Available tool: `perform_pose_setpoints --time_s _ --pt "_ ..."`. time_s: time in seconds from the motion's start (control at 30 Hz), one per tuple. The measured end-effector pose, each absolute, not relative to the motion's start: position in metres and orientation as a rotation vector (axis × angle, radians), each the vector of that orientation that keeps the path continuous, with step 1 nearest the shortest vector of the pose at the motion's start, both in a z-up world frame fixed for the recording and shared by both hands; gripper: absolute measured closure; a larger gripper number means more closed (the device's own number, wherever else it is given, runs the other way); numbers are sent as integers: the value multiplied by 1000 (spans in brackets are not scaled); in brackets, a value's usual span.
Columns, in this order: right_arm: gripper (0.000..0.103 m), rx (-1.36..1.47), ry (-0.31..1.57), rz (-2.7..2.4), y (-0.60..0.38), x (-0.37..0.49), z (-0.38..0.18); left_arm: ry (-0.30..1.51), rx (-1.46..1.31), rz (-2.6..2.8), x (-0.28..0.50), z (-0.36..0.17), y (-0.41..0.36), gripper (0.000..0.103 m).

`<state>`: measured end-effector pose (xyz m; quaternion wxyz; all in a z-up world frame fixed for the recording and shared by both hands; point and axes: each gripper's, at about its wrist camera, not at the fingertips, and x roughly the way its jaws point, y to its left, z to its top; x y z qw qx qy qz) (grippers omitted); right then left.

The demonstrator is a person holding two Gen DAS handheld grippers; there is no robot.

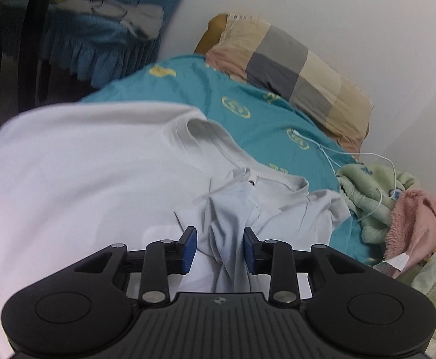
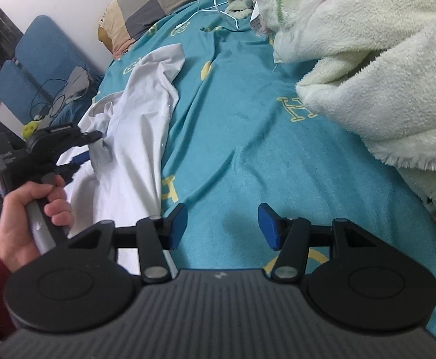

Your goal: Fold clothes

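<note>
At the far left of the right wrist view, the person's left hand (image 2: 23, 218), in a dark red sleeve, wraps a fist round the grey handle of the left gripper (image 2: 81, 149), which reaches in level over the white T-shirt (image 2: 134, 137). That shirt lies spread on the teal bedsheet (image 2: 233, 137), its upper part bunched and one sleeve thrown up toward the checked pillow (image 2: 146, 0).

From the left wrist camera, the left gripper (image 1: 220, 246) points down along the shirt (image 1: 68, 179) toward its collar. Its blue pads (image 1: 189, 249) stand partly apart with a raised fold of the white cloth running up between them; whether the pads actually pinch that fold, I cannot tell. Beyond the collar lie the teal sheet (image 1: 248, 95) and the pillow (image 1: 293, 68), with a white cable (image 1: 367, 155) trailing to a heap of green and pink fleece (image 1: 397, 209) at the right.

Further right in the right wrist view, the right gripper (image 2: 222, 229) hovers low over bare teal sheet just beside the shirt's edge, fingers spread wide and holding nothing. To its right a pale green fleece blanket (image 2: 367, 74) is piled on the bed
</note>
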<state>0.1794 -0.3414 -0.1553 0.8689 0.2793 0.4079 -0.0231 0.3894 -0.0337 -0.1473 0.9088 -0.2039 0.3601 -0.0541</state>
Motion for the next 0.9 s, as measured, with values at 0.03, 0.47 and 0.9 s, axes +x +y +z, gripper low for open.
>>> perform_pose_setpoints --time_s 0.03,0.47,0.9 --pt "47 582 853 -50 -341 179 -155 743 -386 -98 389 -145 -34 69" --pt "47 544 791 5 -331 174 -144 782 -167 -84 291 -106 -26 69" --pt "47 507 635 100 -312 152 -101 601 -95 -198 79 12 -26 43"
